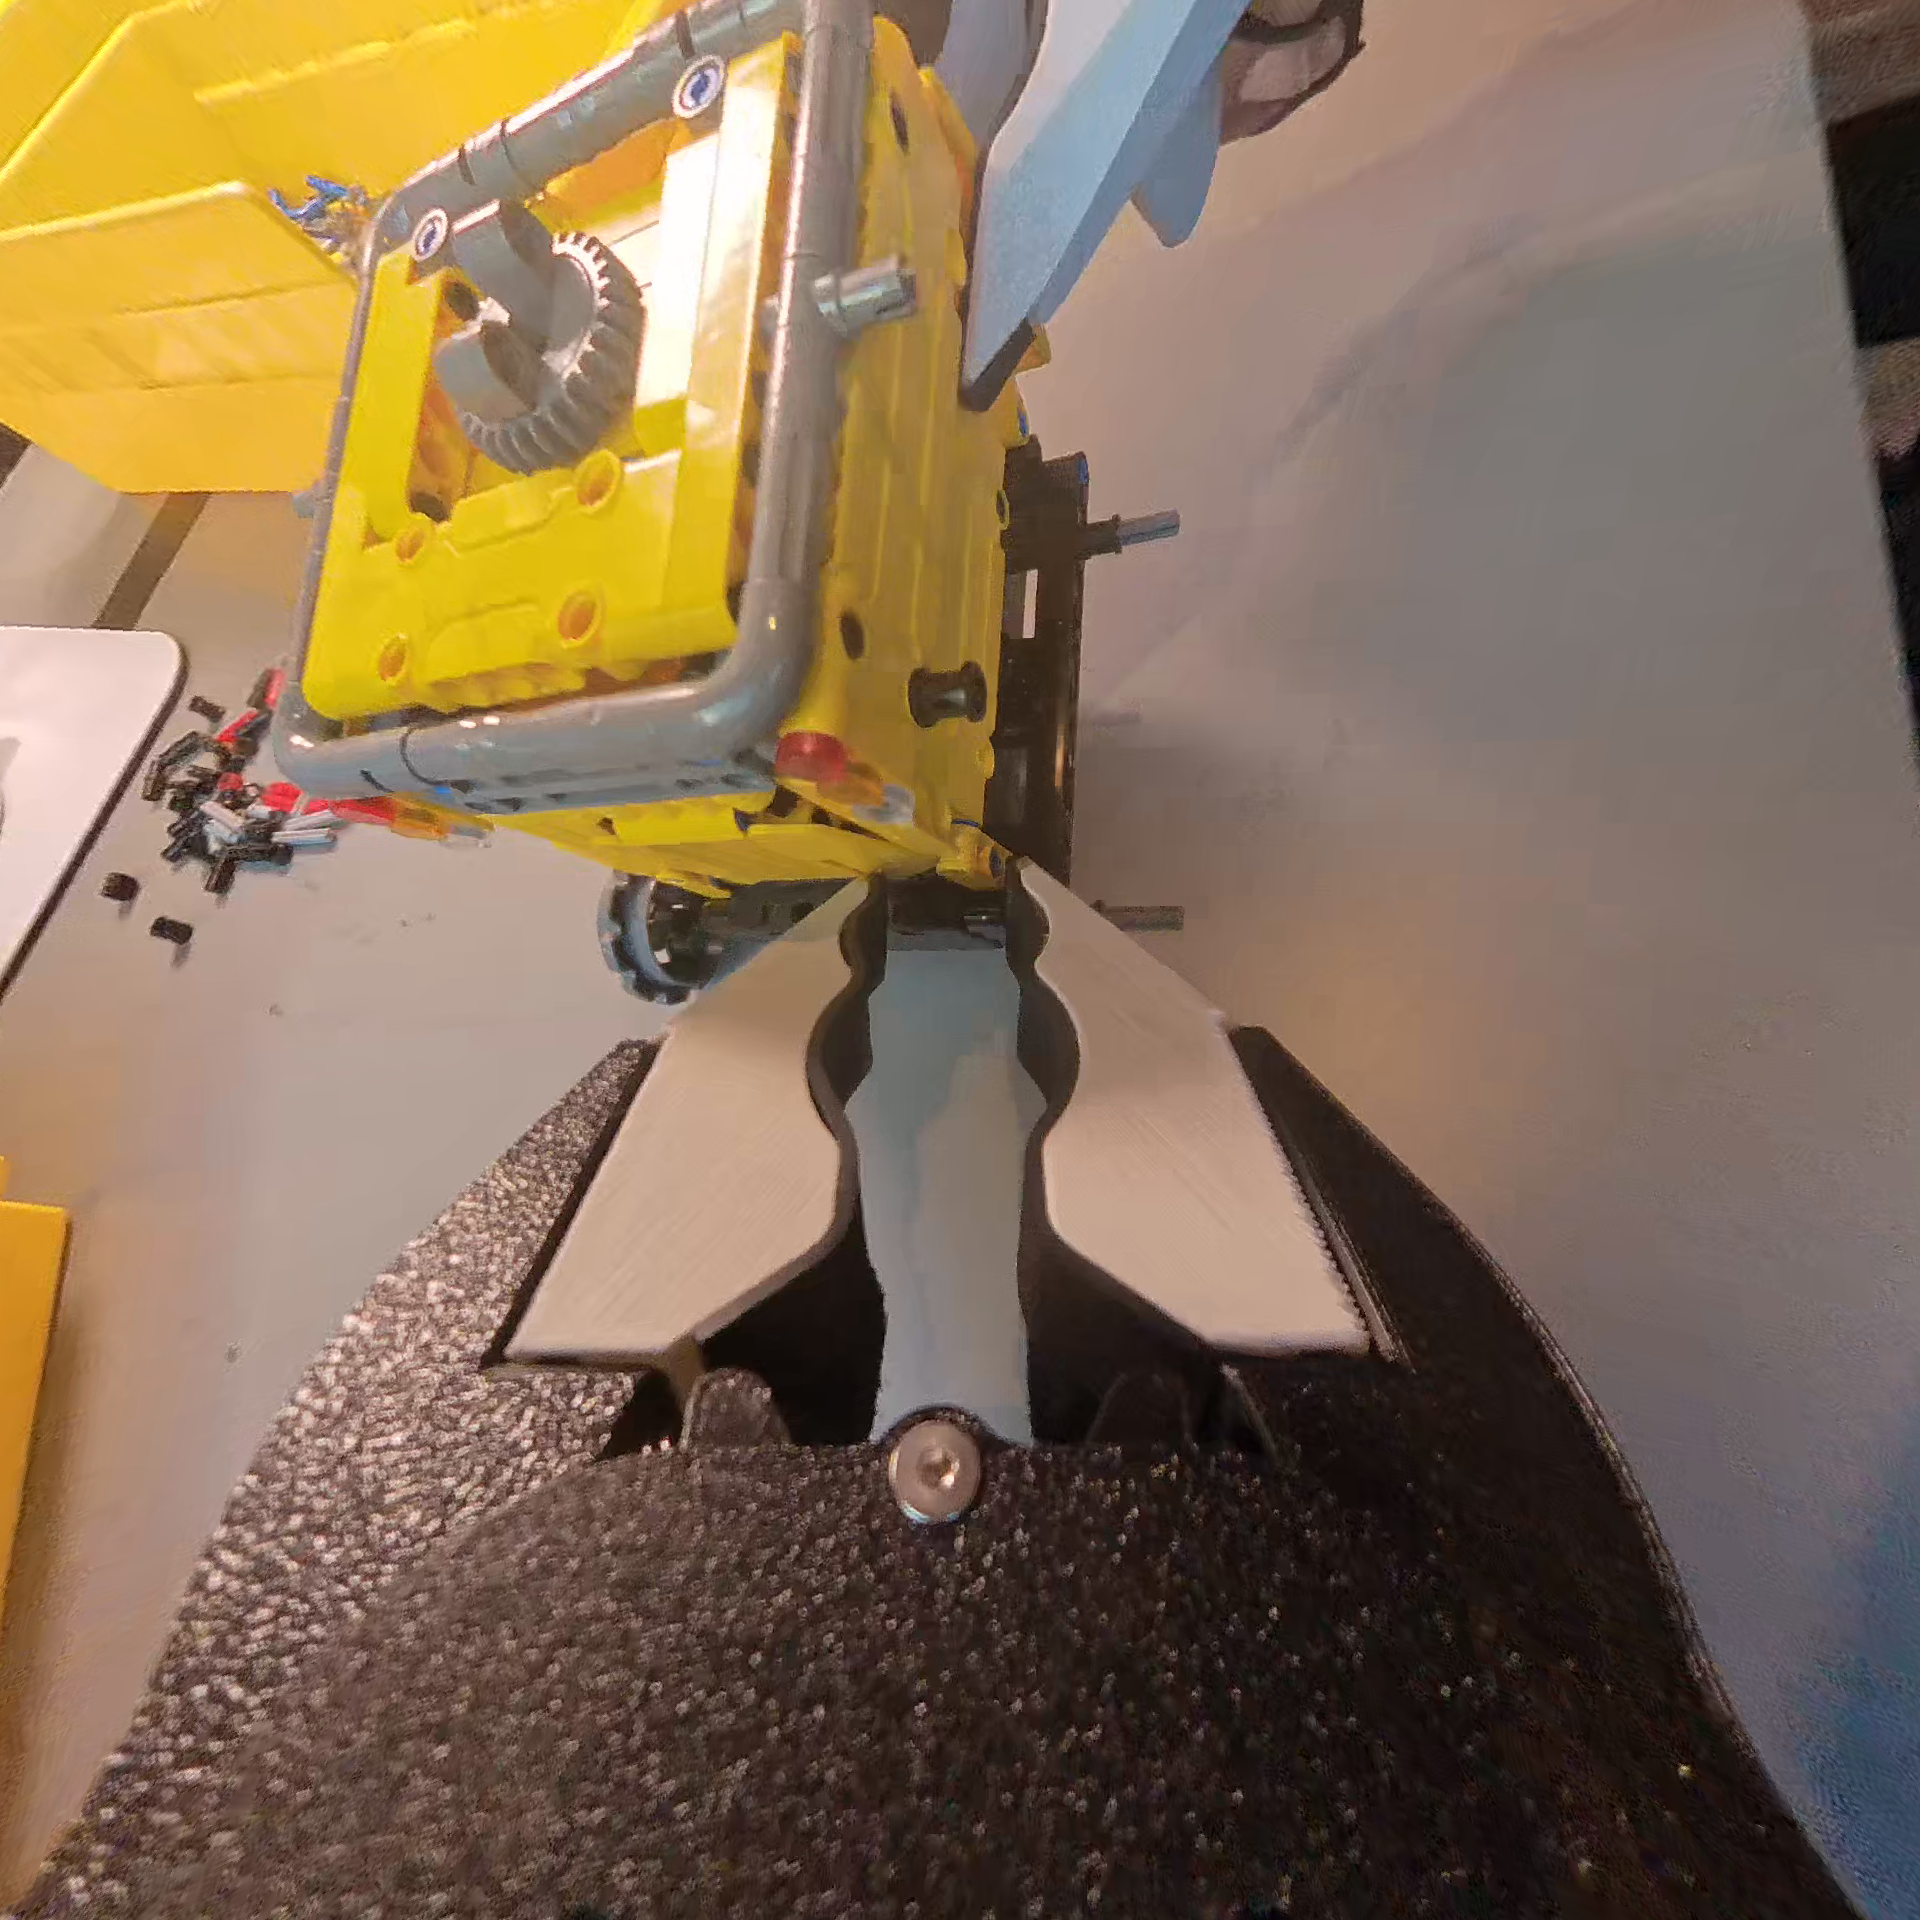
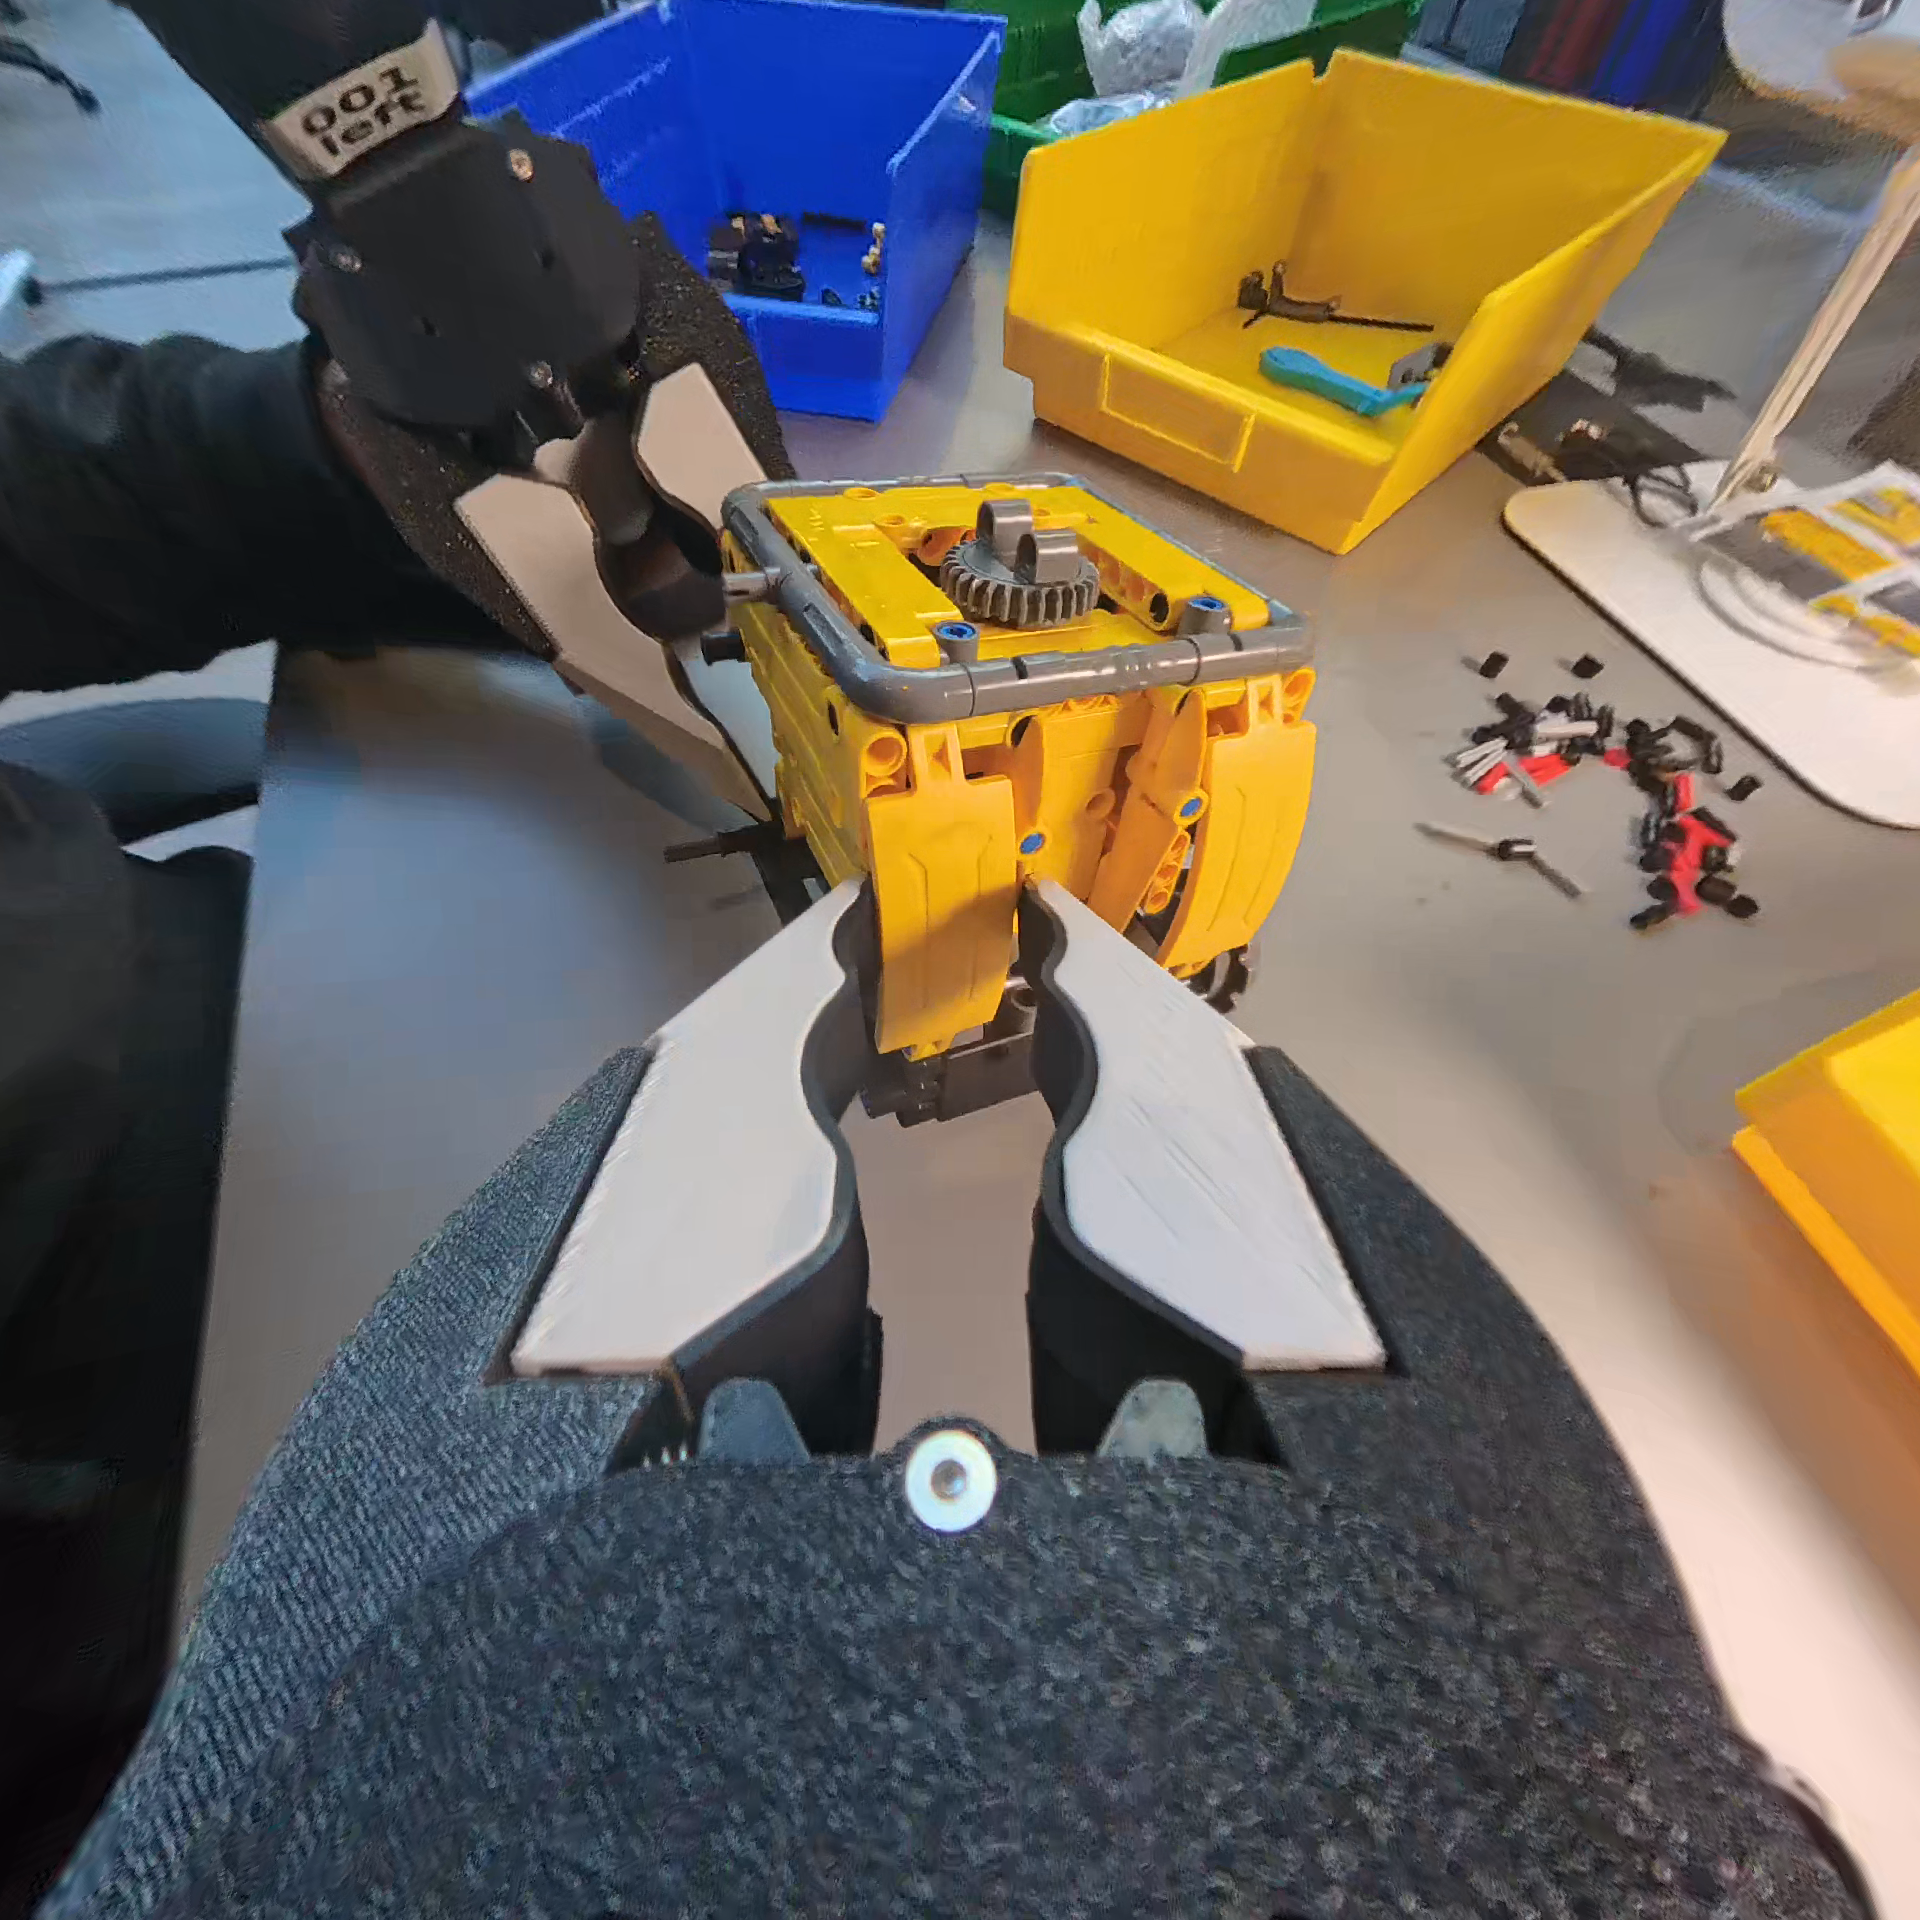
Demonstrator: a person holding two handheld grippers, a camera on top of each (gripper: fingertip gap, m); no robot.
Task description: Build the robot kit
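Gripper on our right [image 2: 940, 894] is clamped on a curved yellow panel [image 2: 940, 914] that hangs down the near face of the yellow brick-built model [image 2: 1029, 717], one fingertip pressed to each side of the panel. Our left gripper [image 1: 940, 868] comes at the same model from 9 o'clock in the right wrist view; its jaws stand narrow at the model's lower edge and dark underframe, but we cannot tell whether they actually pinch anything, since the tips vanish behind the yellow body.

The model stands on the grey surface [image 2: 436, 987] near the middle of the right wrist view. A grey tube frame [image 2: 1023, 686] runs around its top, and a dark grey bevel gear [image 2: 1018, 582] sits in the opening there. In the left wrist view the same gear [image 1: 561, 364] shows at 11 o'clock, with the other gripper's pale finger [image 1: 1081, 156] reaching in from 12 o'clock against the model's far side.

Beyond the model, at 1 o'clock, an open yellow bin [image 2: 1174, 260] holds a teal tool [image 2: 1320, 379] and a few dark parts. A blue bin [image 2: 925, 177] sits at 12 o'clock with small dark pieces on its floor. At 3 o'clock a scatter of black, red and grey pins [image 2: 1621, 779] lies loose on the surface, just beside a white board [image 2: 1621, 561] bearing printed sheets. A second yellow bin's corner [image 2: 1839, 1132] cuts in at 4 o'clock
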